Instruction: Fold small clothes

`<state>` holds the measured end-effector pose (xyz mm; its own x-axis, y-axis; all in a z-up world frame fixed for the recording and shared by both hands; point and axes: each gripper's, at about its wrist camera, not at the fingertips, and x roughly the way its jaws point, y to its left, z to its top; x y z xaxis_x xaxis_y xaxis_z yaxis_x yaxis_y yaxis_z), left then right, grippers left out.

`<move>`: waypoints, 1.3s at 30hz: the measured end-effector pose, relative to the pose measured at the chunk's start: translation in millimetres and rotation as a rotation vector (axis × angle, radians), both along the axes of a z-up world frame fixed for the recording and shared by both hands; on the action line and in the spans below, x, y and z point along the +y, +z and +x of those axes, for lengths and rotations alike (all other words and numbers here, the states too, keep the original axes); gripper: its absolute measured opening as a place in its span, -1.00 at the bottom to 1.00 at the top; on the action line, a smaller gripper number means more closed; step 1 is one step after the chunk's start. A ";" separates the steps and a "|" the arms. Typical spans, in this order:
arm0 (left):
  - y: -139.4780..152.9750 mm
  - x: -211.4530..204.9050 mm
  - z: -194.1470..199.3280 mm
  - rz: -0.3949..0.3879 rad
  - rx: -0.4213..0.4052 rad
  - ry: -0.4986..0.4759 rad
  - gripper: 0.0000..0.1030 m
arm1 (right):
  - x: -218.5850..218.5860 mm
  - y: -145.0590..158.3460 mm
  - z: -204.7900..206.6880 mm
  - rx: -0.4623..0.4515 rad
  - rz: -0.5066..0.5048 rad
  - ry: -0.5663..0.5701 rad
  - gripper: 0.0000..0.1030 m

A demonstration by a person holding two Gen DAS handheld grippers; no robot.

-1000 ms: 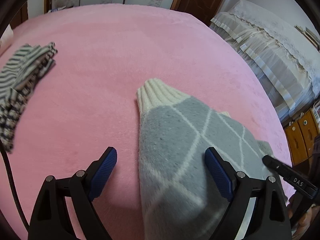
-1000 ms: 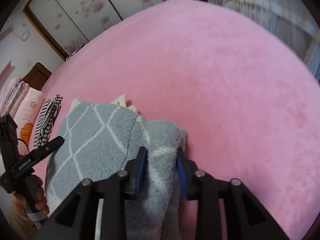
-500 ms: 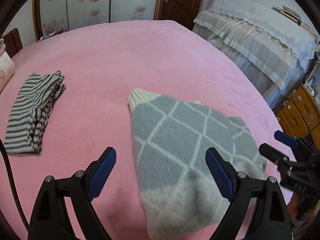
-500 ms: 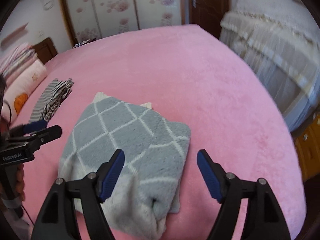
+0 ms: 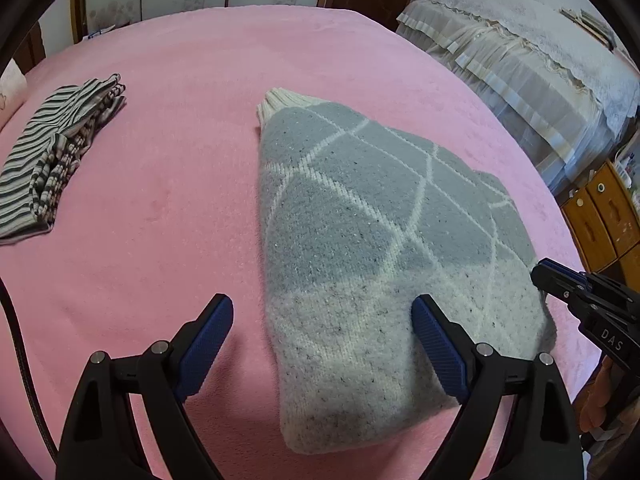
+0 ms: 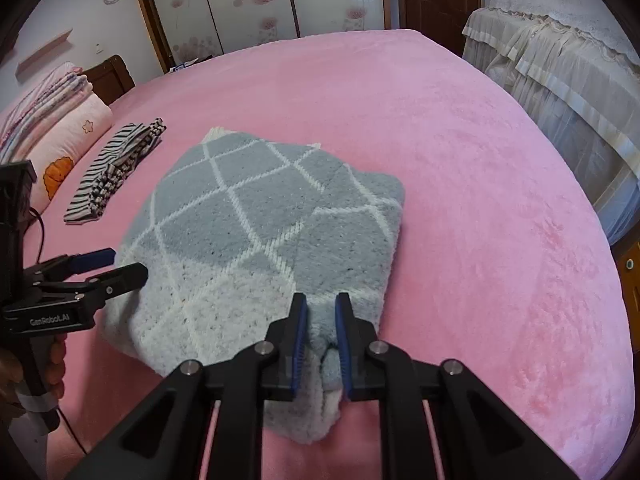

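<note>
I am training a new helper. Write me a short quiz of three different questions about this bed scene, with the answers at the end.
1. True or false: the left gripper has its jaws wide open around the near left edge of the grey sweater.
2. What is between the jaws of the right gripper?
3. Multiple choice: the striped clothes lie (A) on the sweater, (B) apart from it on the pink blanket, (C) on the pillow.

Key: 1 true. 2 the near edge of the sweater, a fold of it; the jaws have just been closing on it. 3 B.
</note>
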<state>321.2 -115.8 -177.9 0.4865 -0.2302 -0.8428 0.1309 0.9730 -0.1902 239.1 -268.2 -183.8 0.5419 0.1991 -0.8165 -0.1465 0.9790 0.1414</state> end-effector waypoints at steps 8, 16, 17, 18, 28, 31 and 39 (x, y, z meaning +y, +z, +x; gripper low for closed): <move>6.4 -13.7 1.3 0.035 0.017 -0.159 0.89 | -18.8 1.8 0.2 0.030 0.141 -0.018 0.21; 15.5 -2.9 6.1 -0.051 0.061 -0.166 0.99 | -37.1 1.1 -3.1 0.034 0.286 -0.005 0.23; 20.3 0.6 6.7 -0.067 0.052 -0.163 0.99 | -40.5 2.6 -3.6 0.027 0.311 -0.008 0.34; 24.2 3.7 7.9 -0.090 0.053 -0.167 0.99 | -44.8 4.8 -3.7 0.015 0.331 -0.015 0.46; 15.4 26.7 38.5 -0.176 0.116 -0.101 0.99 | -60.7 -10.4 28.5 0.122 0.379 0.013 1.00; -4.7 28.9 50.7 -0.236 0.178 -0.079 0.99 | -59.4 -29.9 41.6 0.194 0.410 0.036 1.00; -37.9 24.5 67.0 -0.355 0.234 -0.095 0.99 | -62.7 -82.8 67.1 0.341 0.584 0.074 1.00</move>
